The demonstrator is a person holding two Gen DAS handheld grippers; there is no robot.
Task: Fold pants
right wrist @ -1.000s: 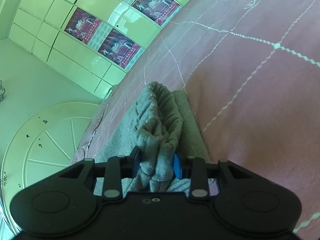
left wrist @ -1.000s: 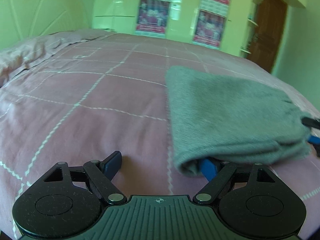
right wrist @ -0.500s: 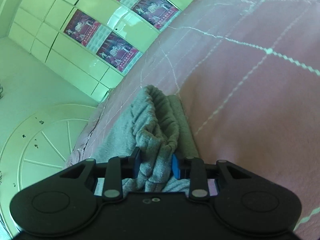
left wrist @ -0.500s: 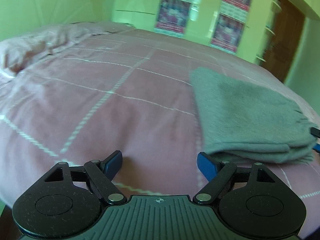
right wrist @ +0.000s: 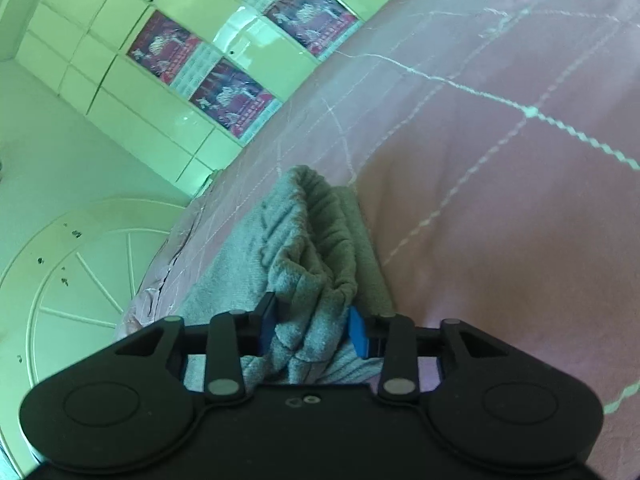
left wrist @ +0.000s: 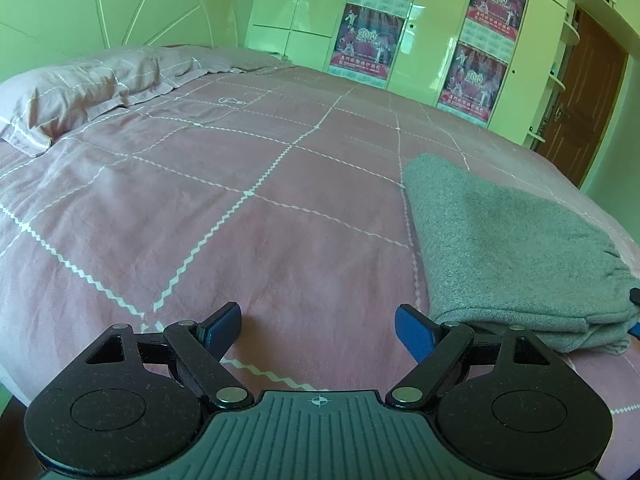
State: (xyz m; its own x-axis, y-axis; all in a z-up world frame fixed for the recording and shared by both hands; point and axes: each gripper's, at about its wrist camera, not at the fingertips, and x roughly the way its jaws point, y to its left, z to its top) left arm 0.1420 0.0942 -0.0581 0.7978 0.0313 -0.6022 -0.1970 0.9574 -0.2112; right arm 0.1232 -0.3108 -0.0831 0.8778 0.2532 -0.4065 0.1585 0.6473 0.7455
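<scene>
The grey pants [left wrist: 508, 240] lie folded in a flat stack on the pink bed, at the right of the left wrist view. My left gripper [left wrist: 318, 324] is open and empty, just left of the stack's near corner. My right gripper [right wrist: 312, 328] is shut on the gathered waistband end of the pants [right wrist: 316, 248], which bunches up between its blue pads. Its tip shows at the right edge of the left wrist view [left wrist: 634, 312].
The bed has a pink cover with white grid lines [left wrist: 248, 196]. A pillow [left wrist: 80, 88] lies at the far left. Wardrobe doors with posters [left wrist: 368, 36] stand behind the bed, and a brown door [left wrist: 580, 100] is at the right.
My left gripper has let go of the pants' corner, pulled back and swung left, so more of the bed shows. My right gripper keeps its hold on the waistband.
</scene>
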